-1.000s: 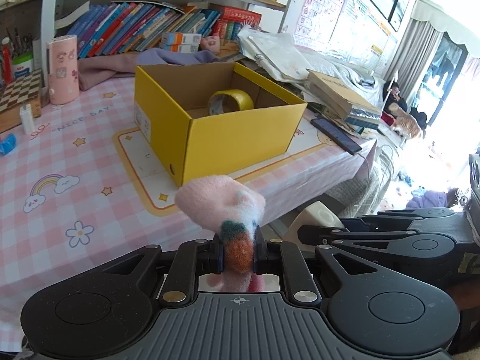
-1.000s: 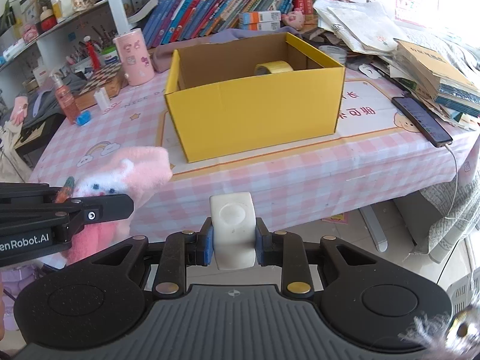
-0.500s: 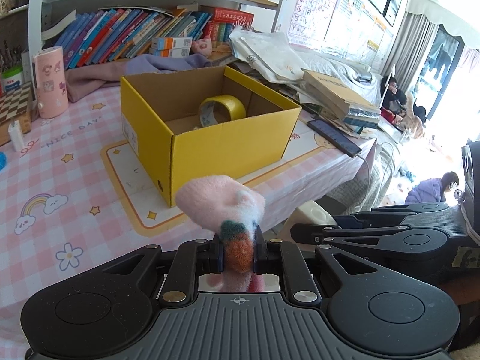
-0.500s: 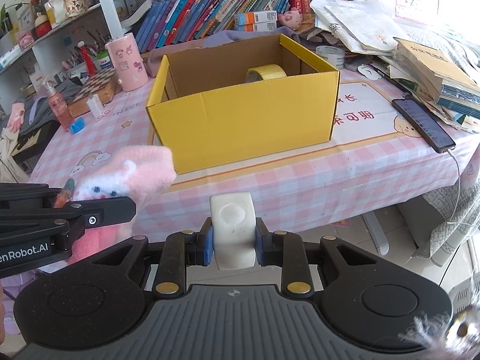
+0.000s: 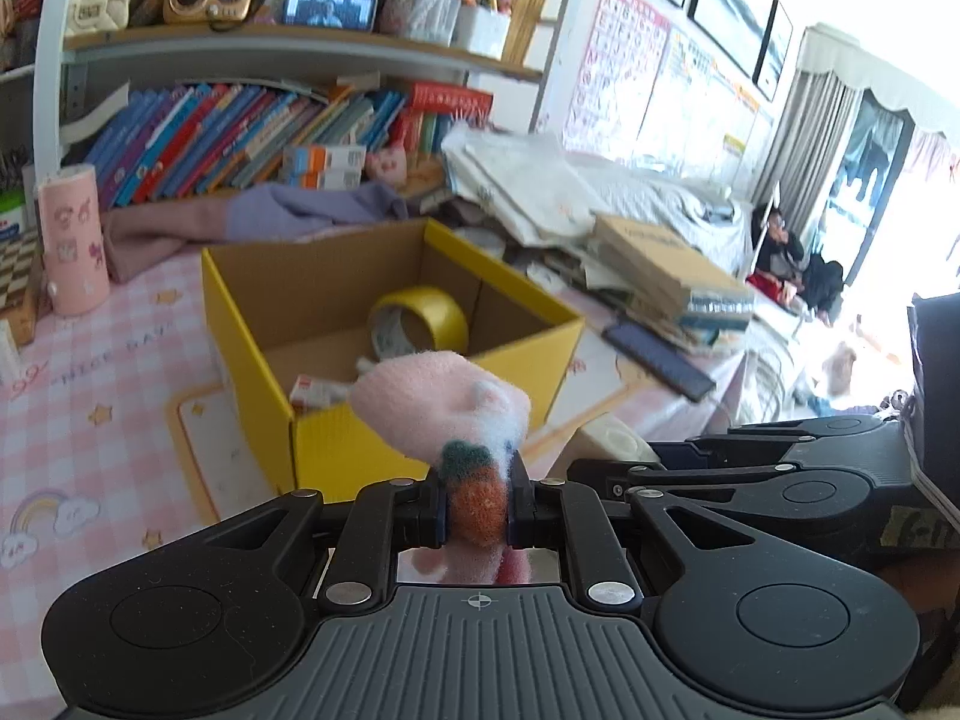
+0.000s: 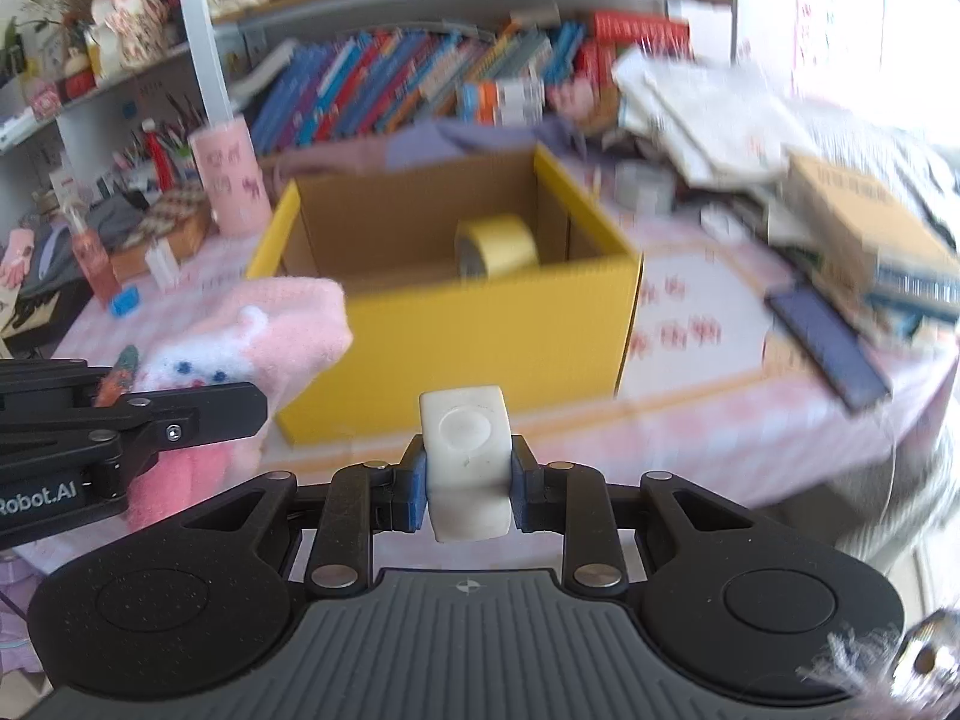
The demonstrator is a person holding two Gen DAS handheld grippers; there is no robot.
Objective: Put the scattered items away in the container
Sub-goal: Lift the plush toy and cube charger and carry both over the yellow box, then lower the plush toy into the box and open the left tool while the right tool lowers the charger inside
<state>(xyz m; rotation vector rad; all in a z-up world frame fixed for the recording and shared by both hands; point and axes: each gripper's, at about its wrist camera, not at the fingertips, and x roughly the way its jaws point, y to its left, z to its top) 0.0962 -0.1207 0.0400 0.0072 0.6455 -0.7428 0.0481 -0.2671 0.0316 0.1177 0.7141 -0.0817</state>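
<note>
My left tool (image 5: 477,510) is clenched on a fluffy pink sock (image 5: 441,402) with an orange and green patch, held in the air just in front of the open yellow box (image 5: 432,426) on the pink checked desk (image 5: 90,420). Inside the box lie a roll of yellow tape (image 5: 420,321) and a small packet (image 5: 318,390). My right tool (image 6: 468,480) grips a white block (image 6: 467,456), also near the box front.

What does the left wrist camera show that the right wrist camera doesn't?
Only the left wrist view sees a small white packet on the box floor and people by the window. Only the right wrist view shows a blue block on the tablecloth. Both show the yellow box, tape roll, pink plush sock and white block.
</note>
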